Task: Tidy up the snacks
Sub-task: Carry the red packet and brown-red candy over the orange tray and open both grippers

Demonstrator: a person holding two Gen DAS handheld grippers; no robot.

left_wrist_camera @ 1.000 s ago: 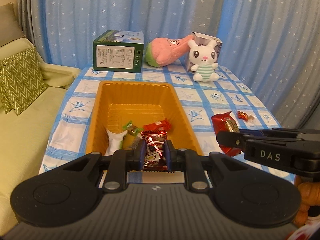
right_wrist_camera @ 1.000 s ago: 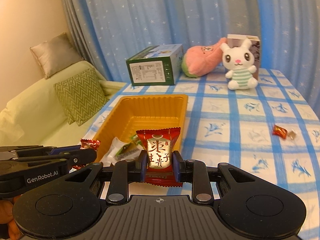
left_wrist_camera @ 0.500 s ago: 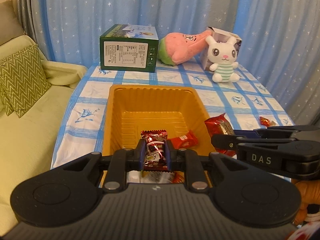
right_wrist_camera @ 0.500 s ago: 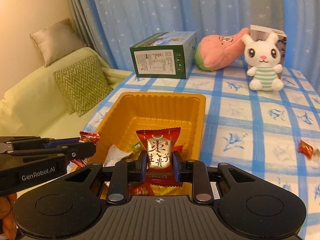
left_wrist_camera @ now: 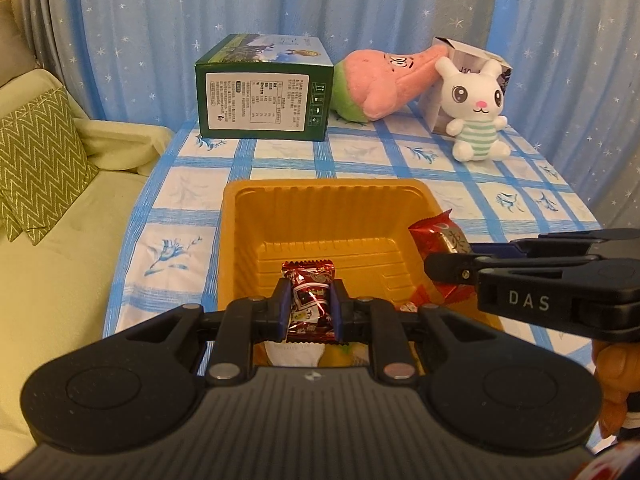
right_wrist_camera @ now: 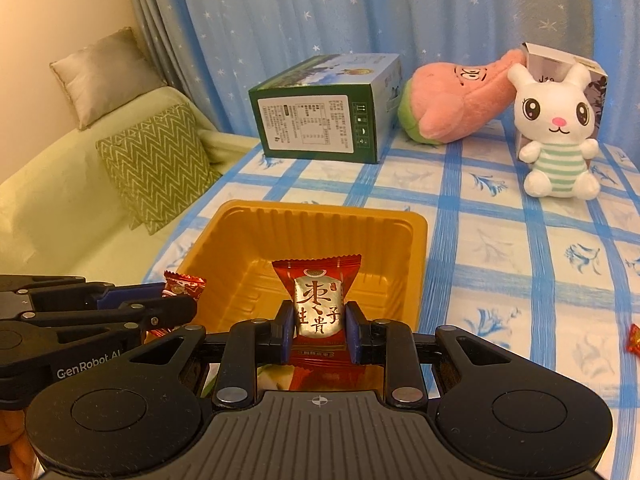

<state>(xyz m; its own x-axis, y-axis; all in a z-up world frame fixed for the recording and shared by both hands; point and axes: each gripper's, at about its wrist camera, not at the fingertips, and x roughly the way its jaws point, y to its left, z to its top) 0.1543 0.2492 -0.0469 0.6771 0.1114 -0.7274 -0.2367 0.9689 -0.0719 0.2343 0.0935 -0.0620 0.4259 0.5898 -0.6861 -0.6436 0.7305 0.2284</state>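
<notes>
The left gripper clamps a dark red candy, and the right gripper clamps a red jujube packet, both over the yellow tray, whose far half is bare. At twelve o'clock stands a green box; at one o'clock, plush toys.

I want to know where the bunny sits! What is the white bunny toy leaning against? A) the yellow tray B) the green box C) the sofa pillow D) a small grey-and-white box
D: the white bunny toy sits right in front of the small grey-and-white box.
</notes>
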